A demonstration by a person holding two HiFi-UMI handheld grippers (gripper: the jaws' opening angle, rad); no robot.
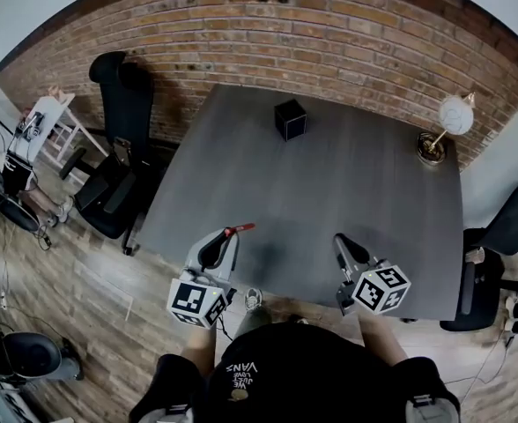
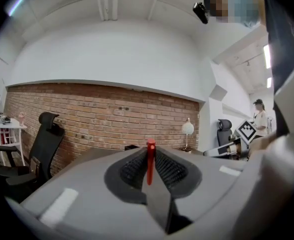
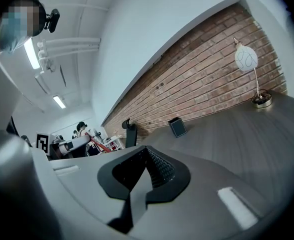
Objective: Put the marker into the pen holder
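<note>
Poking out of the left gripper, the red marker sits clamped between its jaws, most of its body hidden; right gripper is closed on nothing; black pen holder stands well apart across the grey table; lamp far right.

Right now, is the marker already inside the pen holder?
No, the red marker is pinched in the left claw, while the pen holder stands far off across the table.
</note>
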